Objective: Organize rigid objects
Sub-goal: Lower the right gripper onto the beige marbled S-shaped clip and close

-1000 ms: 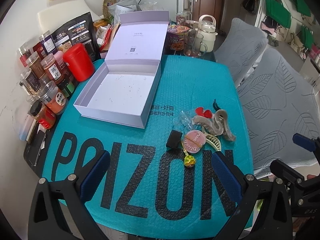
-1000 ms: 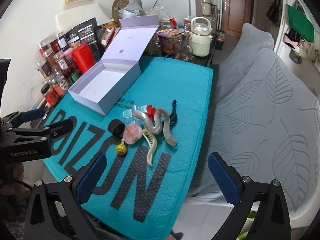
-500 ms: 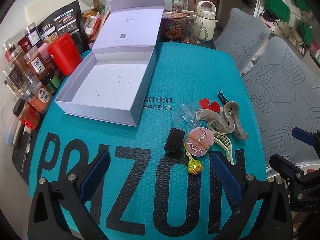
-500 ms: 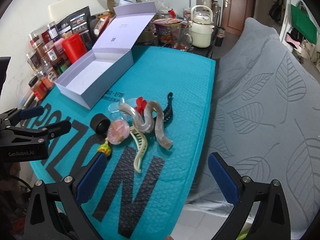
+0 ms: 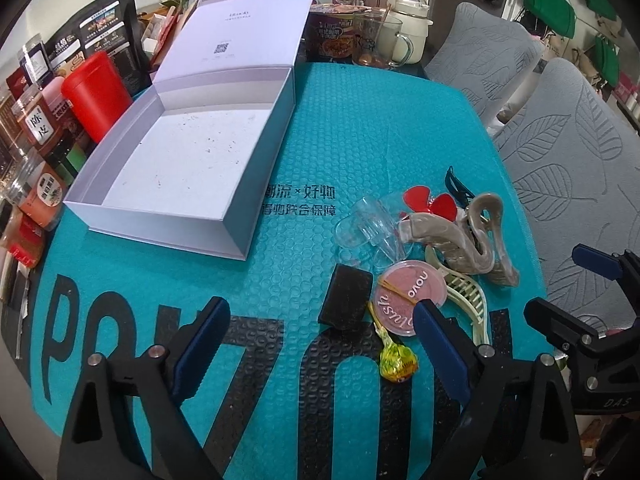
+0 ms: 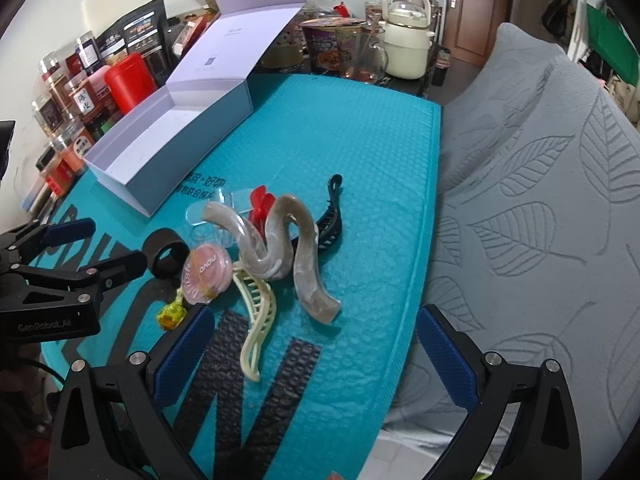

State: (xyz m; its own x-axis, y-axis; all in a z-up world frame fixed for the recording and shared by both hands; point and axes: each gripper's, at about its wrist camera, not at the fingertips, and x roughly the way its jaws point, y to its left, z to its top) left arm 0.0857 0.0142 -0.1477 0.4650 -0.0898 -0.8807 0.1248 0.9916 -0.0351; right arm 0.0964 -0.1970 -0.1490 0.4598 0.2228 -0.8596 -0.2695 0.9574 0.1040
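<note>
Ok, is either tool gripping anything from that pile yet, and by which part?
Nothing is held. The left tool has just been closing slightly but is open above the black ring; the right tool is open over the cream hair clip.

The desk is being covered by a teal bubble-wrap mailer (image 5: 360, 128) of dimpled, slightly shiny plastic, and matt lavender cardboard is being shown by the open box (image 5: 256, 216). Glossy marbled plastic is being seen on the beige wavy hair claw (image 6: 300, 248), smooth cream plastic on the comb clip (image 6: 256, 320), clear plastic on the little cups (image 5: 360, 224), and crinkled foil on the yellow sweet (image 5: 396, 364). Matt black plastic and small bright metal screws are being shown on the left hand-held gripper (image 5: 320, 344), and leaf-embossed grey cloth on the sofa cushions (image 6: 540, 200).
</note>
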